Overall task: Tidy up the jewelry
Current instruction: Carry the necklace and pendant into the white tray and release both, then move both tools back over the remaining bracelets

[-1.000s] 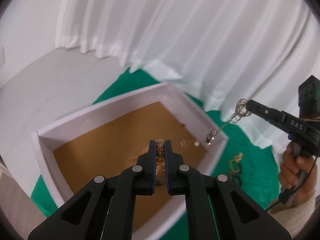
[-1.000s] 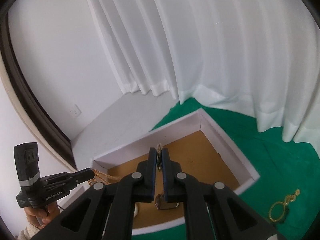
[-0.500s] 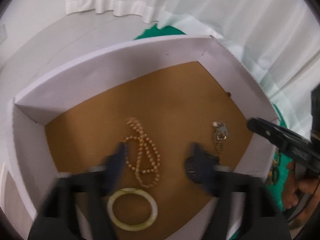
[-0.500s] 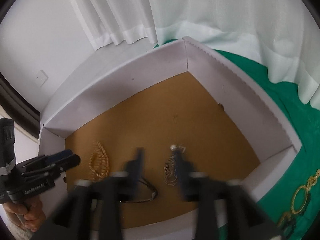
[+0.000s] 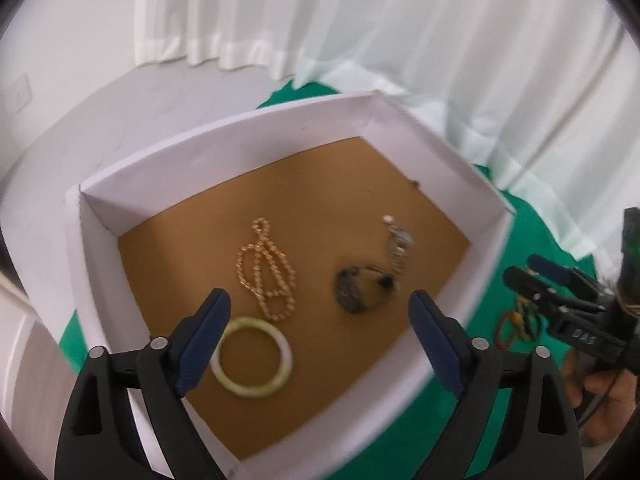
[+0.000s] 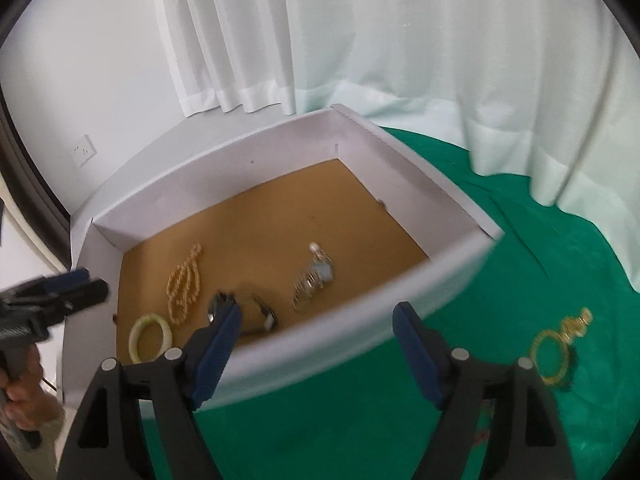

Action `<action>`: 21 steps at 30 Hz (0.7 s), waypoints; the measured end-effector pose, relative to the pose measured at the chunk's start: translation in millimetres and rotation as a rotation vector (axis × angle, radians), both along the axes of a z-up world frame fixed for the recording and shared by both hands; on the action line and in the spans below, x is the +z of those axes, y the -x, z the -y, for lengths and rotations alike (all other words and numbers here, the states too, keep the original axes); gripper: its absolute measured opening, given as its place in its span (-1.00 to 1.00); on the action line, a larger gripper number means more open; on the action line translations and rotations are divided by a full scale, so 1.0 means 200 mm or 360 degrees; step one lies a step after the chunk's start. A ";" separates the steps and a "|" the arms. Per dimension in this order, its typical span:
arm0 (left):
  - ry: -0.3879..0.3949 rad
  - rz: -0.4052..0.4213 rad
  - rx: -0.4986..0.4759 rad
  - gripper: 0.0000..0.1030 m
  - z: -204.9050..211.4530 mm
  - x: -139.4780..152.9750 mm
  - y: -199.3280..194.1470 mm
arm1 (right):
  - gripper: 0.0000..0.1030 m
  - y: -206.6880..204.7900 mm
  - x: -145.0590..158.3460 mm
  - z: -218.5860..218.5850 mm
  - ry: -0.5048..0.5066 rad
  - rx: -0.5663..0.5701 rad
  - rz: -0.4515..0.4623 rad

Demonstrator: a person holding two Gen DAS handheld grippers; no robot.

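A white box (image 5: 224, 152) with a brown floor holds a gold bead necklace (image 5: 266, 266), a pale jade bangle (image 5: 252, 356), a dark bracelet (image 5: 362, 286) and a silver chain (image 5: 396, 244). The box (image 6: 360, 320) also shows in the right wrist view with the necklace (image 6: 184, 282), the bangle (image 6: 150, 338) and the silver chain (image 6: 314, 280). My left gripper (image 5: 320, 332) is open and empty above the box's near side. My right gripper (image 6: 316, 344) is open and empty over the box's front wall. A gold chain (image 6: 560, 348) lies on the green cloth (image 6: 520, 248).
White curtains (image 6: 400, 40) hang behind the box. Green and orange jewelry (image 5: 516, 322) lies on the cloth right of the box, beside my right gripper (image 5: 540, 276). A wall socket (image 6: 84, 150) is at the left.
Both grippers have opened and let their jewelry drop into the box: the gold necklace from the left, the silver chain from the right. Both have since drawn back from the box.
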State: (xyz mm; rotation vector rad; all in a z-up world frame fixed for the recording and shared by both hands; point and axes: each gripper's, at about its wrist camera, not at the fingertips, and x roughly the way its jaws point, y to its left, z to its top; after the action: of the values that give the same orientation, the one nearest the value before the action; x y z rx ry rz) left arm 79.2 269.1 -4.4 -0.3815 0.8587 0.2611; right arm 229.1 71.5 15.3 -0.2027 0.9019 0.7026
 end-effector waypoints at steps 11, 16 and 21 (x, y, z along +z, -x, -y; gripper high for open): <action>-0.0019 0.0157 -0.0364 0.91 0.57 0.16 0.19 | 0.56 0.32 -0.09 0.60 0.0095 -0.0185 0.0069; 0.0001 0.0125 -0.0518 0.92 0.83 0.04 0.17 | 0.56 0.45 -0.19 0.86 0.0184 -0.0305 0.0090; 0.0086 0.0010 -0.0555 0.92 0.98 -0.16 0.11 | 0.56 0.57 -0.31 1.12 0.0180 -0.0496 0.0062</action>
State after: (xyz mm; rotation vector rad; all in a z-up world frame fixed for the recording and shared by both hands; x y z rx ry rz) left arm 56.7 73.6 -36.1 -0.2762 0.9115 -0.0862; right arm 114.2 -151.6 -45.8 -0.1709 0.9122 0.3583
